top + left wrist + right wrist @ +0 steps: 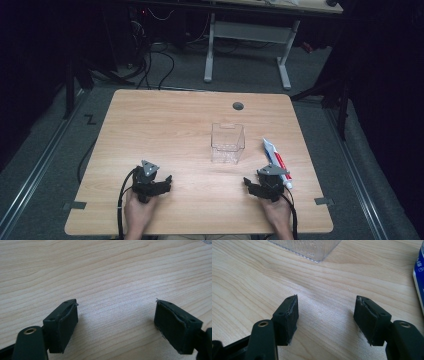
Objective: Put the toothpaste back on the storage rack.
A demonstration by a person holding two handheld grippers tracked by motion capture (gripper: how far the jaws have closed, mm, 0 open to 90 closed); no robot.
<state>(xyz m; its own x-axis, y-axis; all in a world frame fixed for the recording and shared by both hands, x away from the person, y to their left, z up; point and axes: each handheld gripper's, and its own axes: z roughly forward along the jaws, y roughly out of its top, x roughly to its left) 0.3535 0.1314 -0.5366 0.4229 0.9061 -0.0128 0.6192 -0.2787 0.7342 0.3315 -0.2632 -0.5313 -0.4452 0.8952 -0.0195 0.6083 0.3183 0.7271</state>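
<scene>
Two claws: both sit low at the near edge of the table [165, 125], one in each hand, nothing in either
Left claw [159, 184]: jaws spread wide apart, just bare wood grain between the pads [66, 326], hovering right over the tabletop
Right claw [257, 187]: jaws also wide apart and empty, pads [290, 317] close above the wood
Tube [276, 161]: white with blue and red print, lying flat near the right edge, cap end just beside the right claw, can't tell if they touch; in the right gripper view its blue side [419, 275] pokes in at the right, clear of the jaws
Box [227, 143]: clear plastic, upright, open top, about mid-table, just left of the tube and a bit beyond the right claw; its corner [312, 250] shows ahead of the right jaws
Hole [238, 106]: small dark grommet near the far edge, behind the box
</scene>
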